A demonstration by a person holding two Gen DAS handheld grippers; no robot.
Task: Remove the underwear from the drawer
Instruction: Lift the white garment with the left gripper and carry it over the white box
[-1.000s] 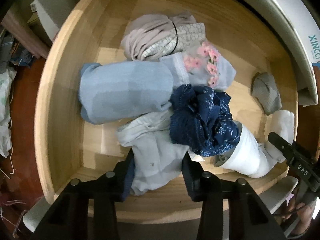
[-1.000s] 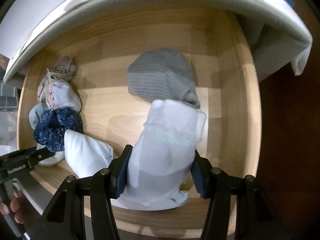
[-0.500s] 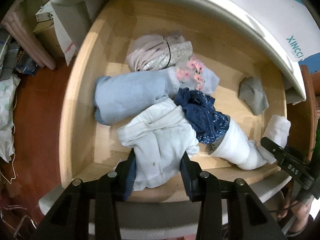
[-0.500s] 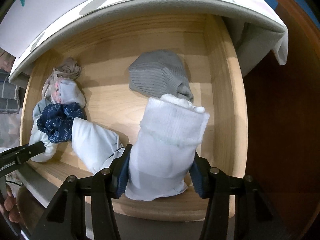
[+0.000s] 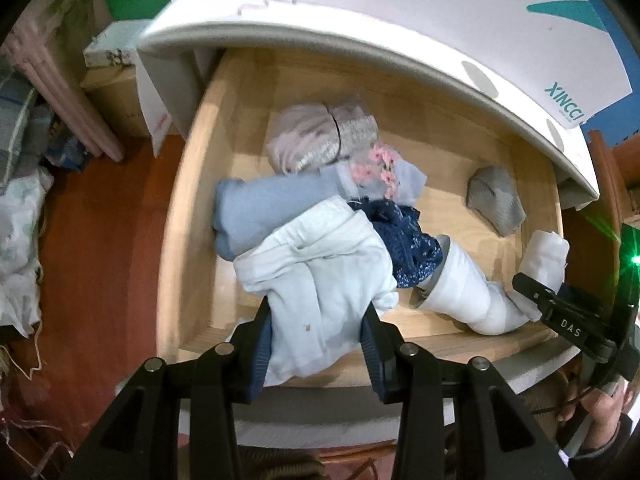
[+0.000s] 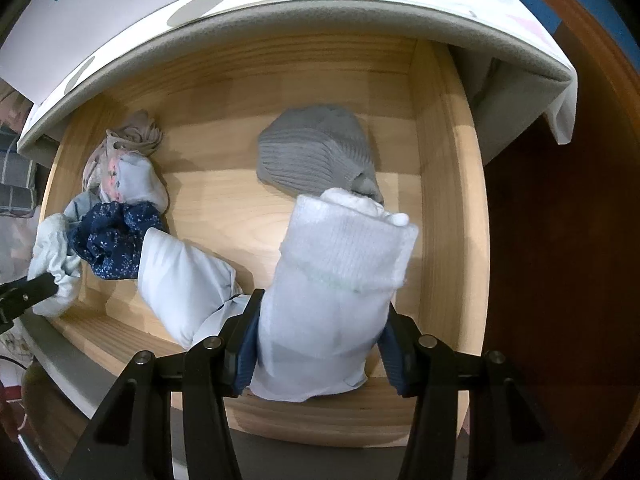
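My left gripper (image 5: 316, 344) is shut on a pale white underwear piece (image 5: 320, 268) and holds it lifted above the front of the open wooden drawer (image 5: 180, 216). My right gripper (image 6: 320, 348) is shut on a white ribbed rolled garment (image 6: 336, 292), raised over the drawer's right front corner. The right gripper also shows in the left wrist view (image 5: 568, 320). Left in the drawer are a light blue roll (image 5: 272, 208), a navy lace piece (image 5: 404, 240), a floral piece (image 5: 380, 172), a beige bundle (image 5: 320, 140), a grey knit piece (image 6: 320, 156) and a white roll (image 6: 184, 280).
A white cabinet top (image 5: 400, 28) overhangs the back of the drawer. Red-brown floor (image 5: 100, 240) lies to the left with cloth heaps (image 5: 16, 248) on it. A dark wooden panel (image 6: 560, 240) stands right of the drawer.
Both grippers have pulled up and back from the drawer, each with its garment. The white underwear has come off the pile, and the white ribbed roll has lifted off the drawer floor.
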